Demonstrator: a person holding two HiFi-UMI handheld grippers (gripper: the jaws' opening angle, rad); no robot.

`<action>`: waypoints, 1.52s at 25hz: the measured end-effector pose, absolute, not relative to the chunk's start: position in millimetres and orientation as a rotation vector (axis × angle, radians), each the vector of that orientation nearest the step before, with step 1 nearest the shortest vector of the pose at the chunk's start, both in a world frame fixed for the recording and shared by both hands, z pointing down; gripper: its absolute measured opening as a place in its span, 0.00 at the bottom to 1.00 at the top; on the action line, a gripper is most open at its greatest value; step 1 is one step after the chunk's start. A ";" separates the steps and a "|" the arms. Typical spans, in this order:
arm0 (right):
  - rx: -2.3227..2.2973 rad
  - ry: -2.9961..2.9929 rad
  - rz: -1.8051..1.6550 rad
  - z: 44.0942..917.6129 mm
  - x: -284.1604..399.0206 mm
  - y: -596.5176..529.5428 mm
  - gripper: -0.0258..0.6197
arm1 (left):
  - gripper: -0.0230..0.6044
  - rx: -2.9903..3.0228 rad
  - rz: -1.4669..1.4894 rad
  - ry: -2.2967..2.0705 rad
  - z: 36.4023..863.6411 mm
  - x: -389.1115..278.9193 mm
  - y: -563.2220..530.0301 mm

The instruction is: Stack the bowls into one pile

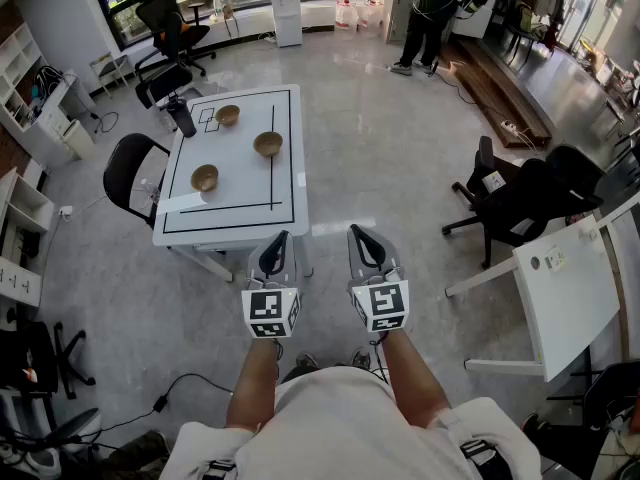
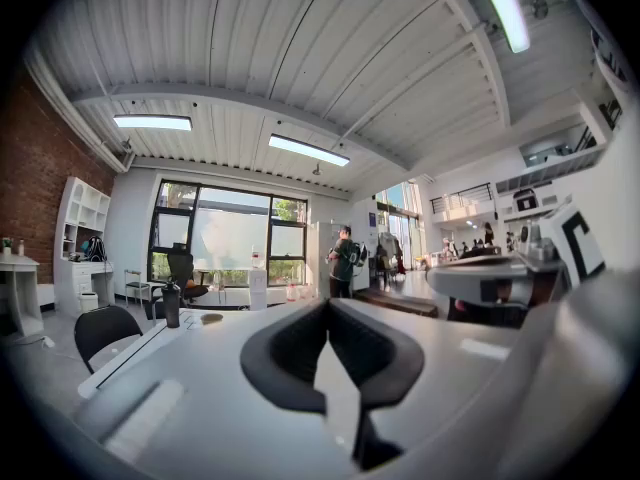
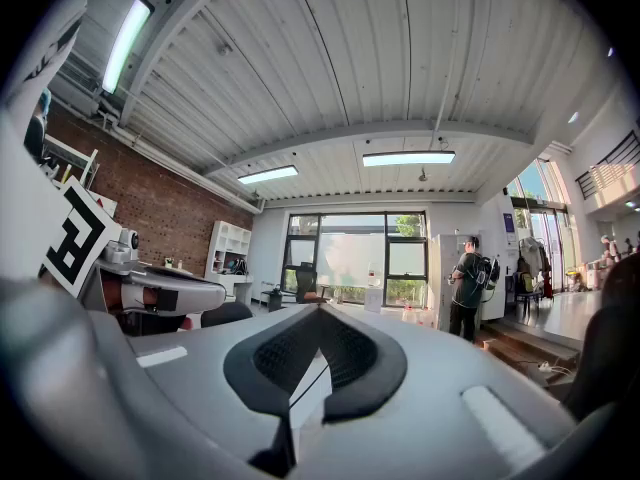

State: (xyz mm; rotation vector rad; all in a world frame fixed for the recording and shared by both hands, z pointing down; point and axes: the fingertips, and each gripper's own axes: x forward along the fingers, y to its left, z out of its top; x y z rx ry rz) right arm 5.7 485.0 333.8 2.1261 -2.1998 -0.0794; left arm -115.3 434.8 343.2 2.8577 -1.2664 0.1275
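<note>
My left claw (image 1: 274,253) and right claw (image 1: 366,248) were both pinched shut and empty, well short of the bench (image 1: 290,208). The near bowl (image 1: 205,177), middle bowl (image 1: 268,144) and far bowl (image 1: 228,115) sat apart in the upper left of the frame. Arriving closed, I judged, I might shove one away.

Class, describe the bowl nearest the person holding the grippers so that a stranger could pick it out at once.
Start at the white table marked with black lines. Three brown bowls sit on it, and the near bowl lies towards the left side. It alone is closest to the person, while the far bowl and the right bowl lie further back.
</note>
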 end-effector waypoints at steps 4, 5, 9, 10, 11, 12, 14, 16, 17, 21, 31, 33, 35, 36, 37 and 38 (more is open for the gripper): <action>2.128 -2.197 -0.064 338.1 -8.1 480.5 0.04 | 0.04 2.848 0.140 -1.252 350.7 -125.4 431.5; 2.130 -2.196 -0.065 338.3 -12.7 478.3 0.04 | 0.04 2.846 0.143 -1.249 352.1 -129.3 429.2; 2.157 -2.187 -0.078 337.8 -27.0 470.7 0.04 | 0.04 2.858 0.134 -1.227 354.0 -141.1 421.7; 2.165 -2.189 -0.079 338.4 -30.2 469.9 0.04 | 0.04 2.861 0.128 -1.223 354.7 -143.8 420.4; 2.170 -2.191 -0.081 339.6 -33.2 468.6 0.04 | 0.04 2.861 0.124 -1.219 356.0 -146.2 418.5; 2.171 -2.189 -0.080 341.6 -35.7 466.6 0.04 | 0.04 2.859 0.123 -1.214 357.7 -148.1 416.1; 2.158 -2.171 -0.071 347.7 -38.2 461.4 0.04 | 0.04 2.854 0.131 -1.204 361.8 -149.7 411.6; 2.141 -2.143 -0.057 354.0 -37.3 455.3 0.04 | 0.04 2.847 0.139 -1.200 365.9 -149.2 407.2; 2.137 -2.137 -0.052 355.7 -36.4 450.8 0.04 | 0.04 2.842 0.142 -1.198 368.0 -148.2 403.7; 2.133 -2.161 -0.057 354.0 -27.7 425.5 0.04 | 0.04 2.837 0.155 -1.198 373.7 -137.0 381.6; 2.039 -2.251 -0.038 350.8 35.3 339.3 0.04 | 0.04 2.791 0.159 -1.265 373.1 -69.9 301.4; 2.025 -2.269 -0.037 349.3 50.6 322.8 0.04 | 0.04 2.791 0.159 -1.281 370.8 -53.6 286.5; 2.008 -2.285 -0.036 349.1 66.0 307.7 0.04 | 0.04 2.777 0.164 -1.307 370.7 -40.7 272.8; 1.999 -2.296 -0.035 349.1 73.4 300.9 0.04 | 0.04 2.766 0.168 -1.323 371.9 -35.4 266.8; 1.988 -2.308 -0.032 350.2 80.6 294.4 0.04 | 0.04 2.753 0.172 -1.340 373.5 -30.4 261.3; 1.976 -2.320 -0.029 352.0 87.3 288.2 0.04 | 0.04 2.743 0.176 -1.356 375.4 -25.2 256.3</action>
